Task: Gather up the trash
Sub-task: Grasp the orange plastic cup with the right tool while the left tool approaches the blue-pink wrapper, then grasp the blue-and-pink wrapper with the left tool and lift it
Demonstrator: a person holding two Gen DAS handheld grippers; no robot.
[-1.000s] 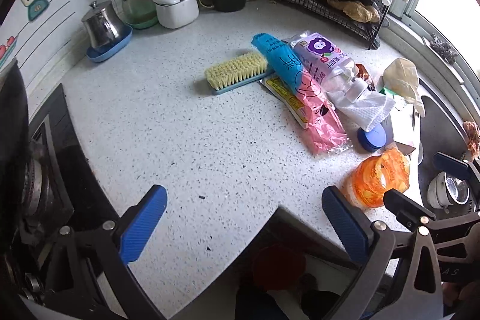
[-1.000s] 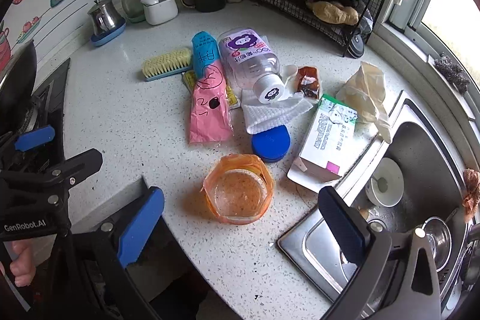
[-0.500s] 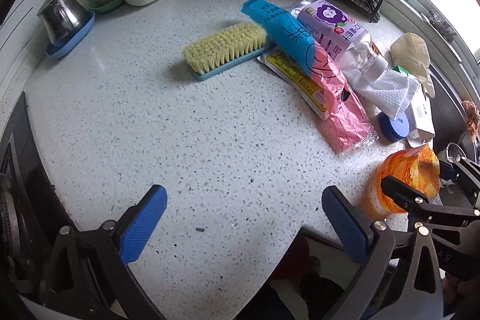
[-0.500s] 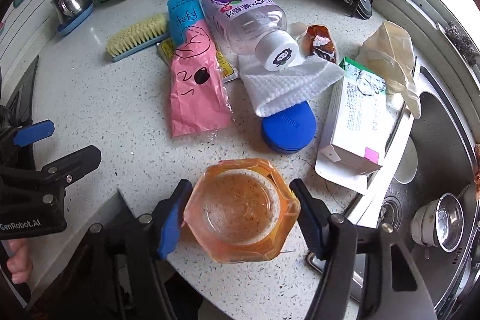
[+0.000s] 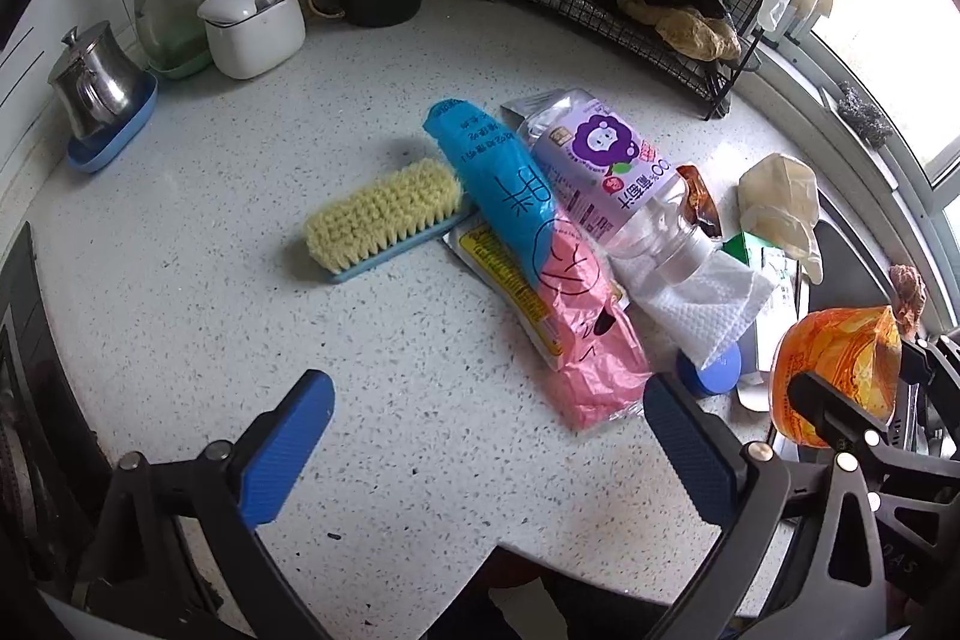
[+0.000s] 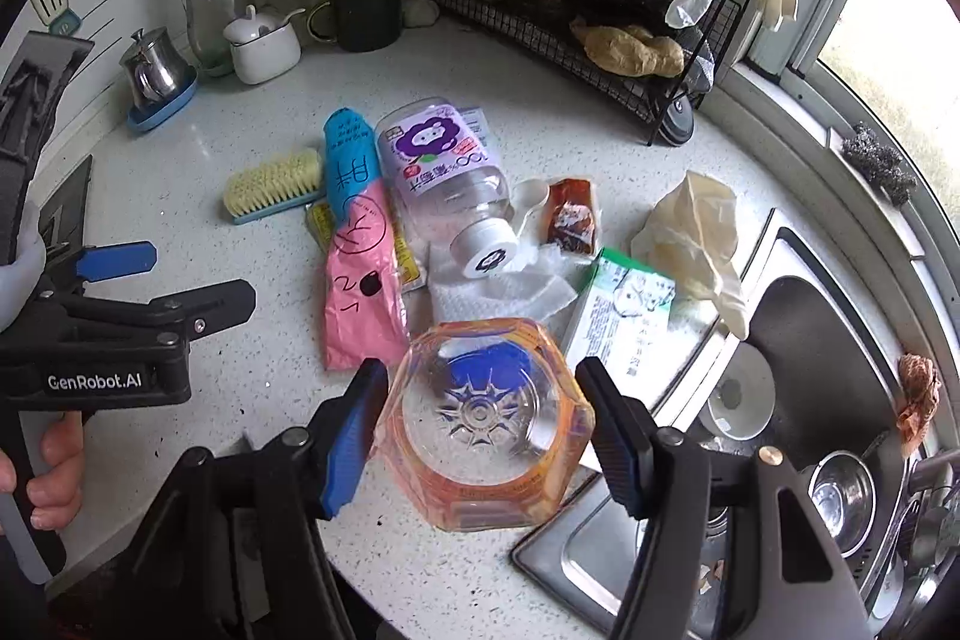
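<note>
Trash pickup is under way: my right gripper [image 6: 483, 424] has its jaws closed partway onto the orange plastic container [image 6: 486, 421], pads against its two sides, holding it, I judge, just clear of the counter [image 6: 180, 196] near the sink [image 6: 840, 370] so it can be carried off. A second ago that container sat on the counter between wide-open jaws, which have just been closing round it. My left gripper [image 5: 486, 439] hangs wide open and empty over bare counter, nearer the pink and blue bag [image 5: 540, 268] than before.
</note>
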